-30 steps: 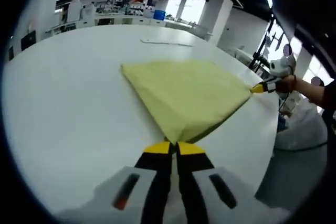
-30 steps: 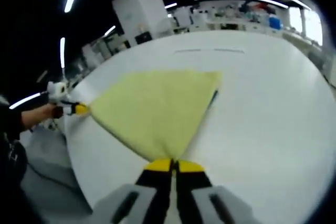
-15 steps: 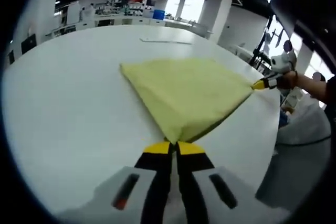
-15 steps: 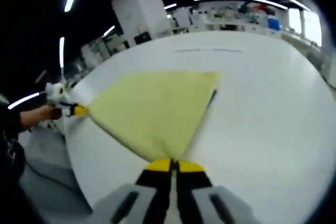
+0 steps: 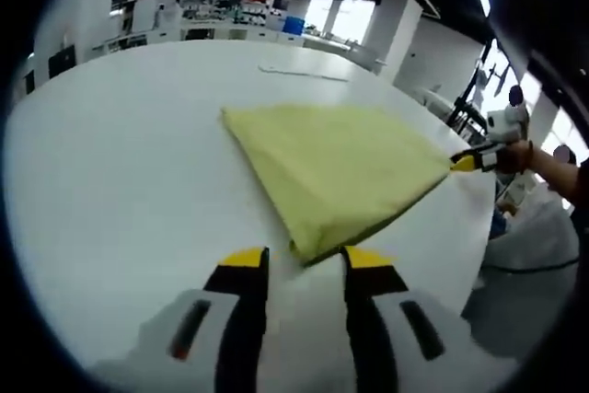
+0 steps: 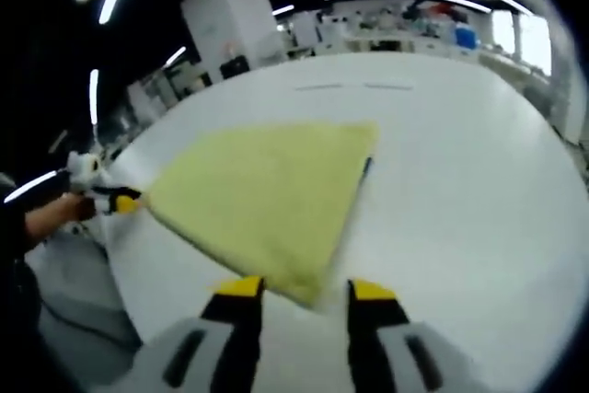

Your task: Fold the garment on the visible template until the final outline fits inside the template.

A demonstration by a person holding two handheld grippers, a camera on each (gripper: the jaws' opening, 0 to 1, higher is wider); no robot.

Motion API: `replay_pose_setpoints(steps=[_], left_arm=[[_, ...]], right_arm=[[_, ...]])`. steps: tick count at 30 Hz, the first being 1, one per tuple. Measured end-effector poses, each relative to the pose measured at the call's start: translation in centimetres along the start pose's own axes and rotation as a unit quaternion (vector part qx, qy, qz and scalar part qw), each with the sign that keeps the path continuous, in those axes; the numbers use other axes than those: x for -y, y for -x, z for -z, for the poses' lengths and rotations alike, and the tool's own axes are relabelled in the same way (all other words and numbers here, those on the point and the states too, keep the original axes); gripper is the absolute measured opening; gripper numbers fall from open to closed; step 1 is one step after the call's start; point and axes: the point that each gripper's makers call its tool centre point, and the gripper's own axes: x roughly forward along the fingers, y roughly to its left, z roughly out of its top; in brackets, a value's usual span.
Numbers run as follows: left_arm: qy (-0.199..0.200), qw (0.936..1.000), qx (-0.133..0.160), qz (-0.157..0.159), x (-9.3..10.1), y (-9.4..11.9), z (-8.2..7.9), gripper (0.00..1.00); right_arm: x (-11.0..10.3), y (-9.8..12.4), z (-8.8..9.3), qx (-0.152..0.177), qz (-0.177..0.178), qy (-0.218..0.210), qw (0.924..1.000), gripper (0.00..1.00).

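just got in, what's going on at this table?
A person is folding a yellow garment on a white table with two handheld grippers. The garment lies folded and flat. The left gripper is open, a corner of the cloth just ahead of its jaws. The right gripper is open too, the opposite corner in front of it. Neither is holding the cloth now. Whether it fits the template I cannot tell.

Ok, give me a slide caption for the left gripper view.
Left gripper open, jaws apart just short of the folded yellow garment on the white table.
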Motion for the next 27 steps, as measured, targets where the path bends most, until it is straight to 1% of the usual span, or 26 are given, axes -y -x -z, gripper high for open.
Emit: replay_pose_setpoints(steps=[2, 3, 6, 8, 10, 12, 16, 19, 24, 27], left_arm=[[0.005, 1.0, 0.006, -0.001, -0.1, 0.3, -0.3, 0.39], [0.004, 0.9999, 0.009, -0.001, -0.3, 0.5, -0.5, 0.41], [-0.001, 0.9999, 0.015, -0.004, 0.2, 1.1, -1.4, 0.5], [-0.006, 0.9997, 0.021, -0.006, 0.3, 1.5, -1.9, 0.57], [-0.012, 0.9995, 0.027, -0.006, 0.7, 2.1, -2.5, 0.62], [-0.011, 0.9994, 0.033, -0.004, 1.0, 2.6, -3.0, 0.65], [-0.021, 0.9987, 0.046, -0.007, 2.0, 3.7, -4.4, 0.74], [-0.04, 0.9983, 0.041, -0.009, 2.6, 4.5, -4.7, 0.77], [-0.076, 0.9961, 0.03, -0.031, 3.1, 5.6, -5.1, 0.81], [-0.077, 0.9959, 0.034, -0.033, 3.5, 6.0, -5.4, 0.84]], right_arm=[[-0.3, 0.1, -0.4, 0.006, 0.002, -0.003, 1.0, 0.5], [-0.6, 0.2, -0.7, 0.007, 0.003, 0.0, 1.0, 0.56], [-1.2, 0.5, -1.3, 0.008, 0.002, 0.007, 0.9999, 0.66], [-1.8, 0.9, -1.9, 0.013, -0.005, 0.016, 0.9998, 0.68], [-2.6, 1.4, -2.6, 0.021, -0.01, 0.023, 0.9995, 0.71], [-3.0, 1.7, -3.1, 0.026, -0.014, 0.027, 0.9992, 0.74], [-5.0, 2.9, -4.0, 0.036, -0.026, 0.042, 0.9981, 0.79], [-6.2, 3.8, -4.5, 0.041, -0.031, 0.053, 0.9972, 0.82], [-7.2, 5.0, -5.2, 0.057, -0.037, 0.054, 0.9962, 0.86], [-7.9, 5.8, -5.4, 0.068, -0.042, 0.049, 0.9956, 0.9]])
